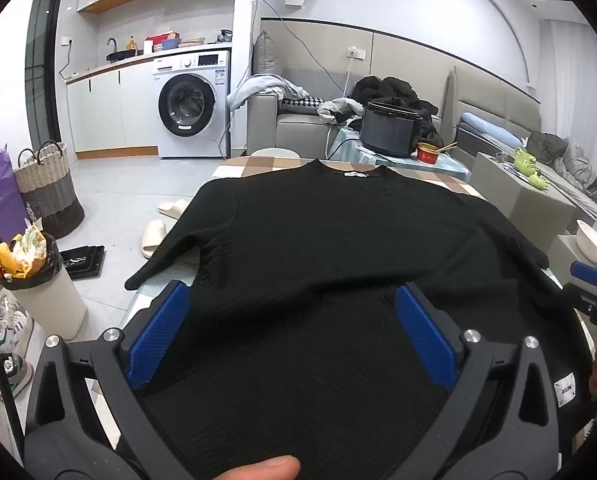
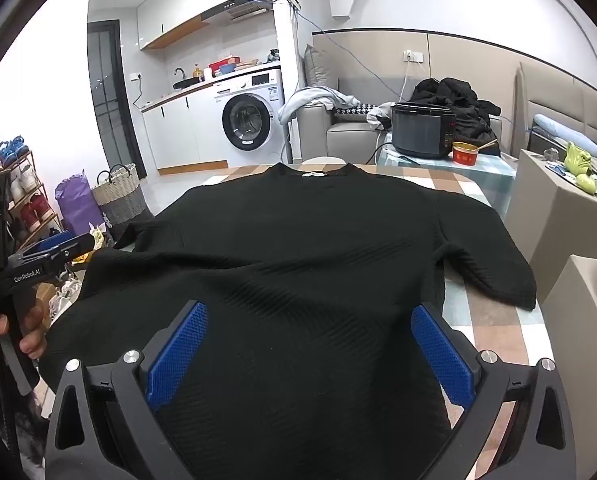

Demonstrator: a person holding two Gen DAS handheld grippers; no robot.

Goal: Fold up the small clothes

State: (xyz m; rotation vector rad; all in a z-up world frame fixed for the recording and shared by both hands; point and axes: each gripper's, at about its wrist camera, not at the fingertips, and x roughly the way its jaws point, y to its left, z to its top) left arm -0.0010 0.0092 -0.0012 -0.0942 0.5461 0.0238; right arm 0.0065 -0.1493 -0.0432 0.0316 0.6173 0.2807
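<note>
Two sets of tongs, both spread wide apart and clamped on nothing. Left tongs (image 1: 292, 336) over the near hem of the black knit sweater (image 1: 330, 240), blue pads (image 1: 160, 332) either side of the cloth. Right tongs (image 2: 308, 356) likewise over the hem. Sweater spread flat on the checked bench (image 2: 494, 328), collar at the far edge, sleeves out sideways.

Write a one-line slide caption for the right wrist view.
Open right gripper poised over the hem of a black sweater spread flat on a checked tablecloth, collar pointing away.
</note>
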